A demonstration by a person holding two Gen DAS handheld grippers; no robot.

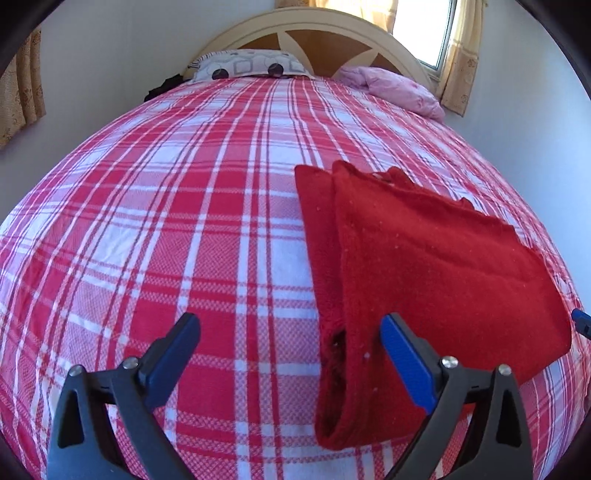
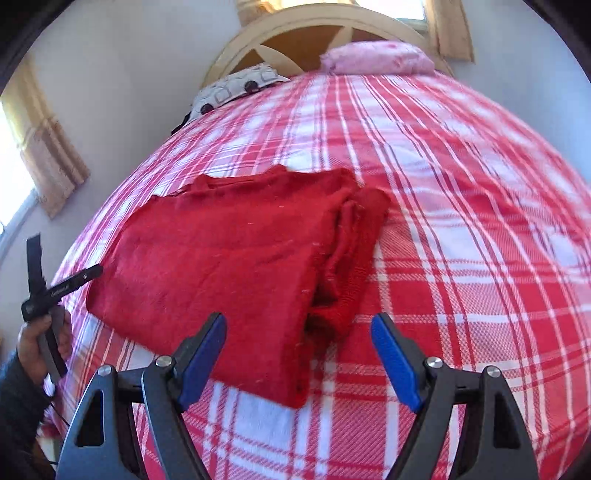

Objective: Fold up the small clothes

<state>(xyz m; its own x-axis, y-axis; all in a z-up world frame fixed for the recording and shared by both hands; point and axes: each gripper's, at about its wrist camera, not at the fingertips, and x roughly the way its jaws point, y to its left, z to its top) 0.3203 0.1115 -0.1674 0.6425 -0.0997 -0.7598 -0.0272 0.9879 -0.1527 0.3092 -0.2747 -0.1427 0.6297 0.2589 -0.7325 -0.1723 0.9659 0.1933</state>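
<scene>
A red knit garment lies partly folded on the plaid bed, with its sides turned in. In the right wrist view the garment fills the middle left. My left gripper is open and empty, just above the bed at the garment's near left edge; its right finger overlaps the cloth. My right gripper is open and empty, hovering over the garment's near right corner. The left gripper also shows in the right wrist view, held in a hand at the garment's left side.
The bed has a red and white plaid sheet. A patterned pillow and a pink pillow lie at the arched headboard. Walls, curtains and a window surround the bed.
</scene>
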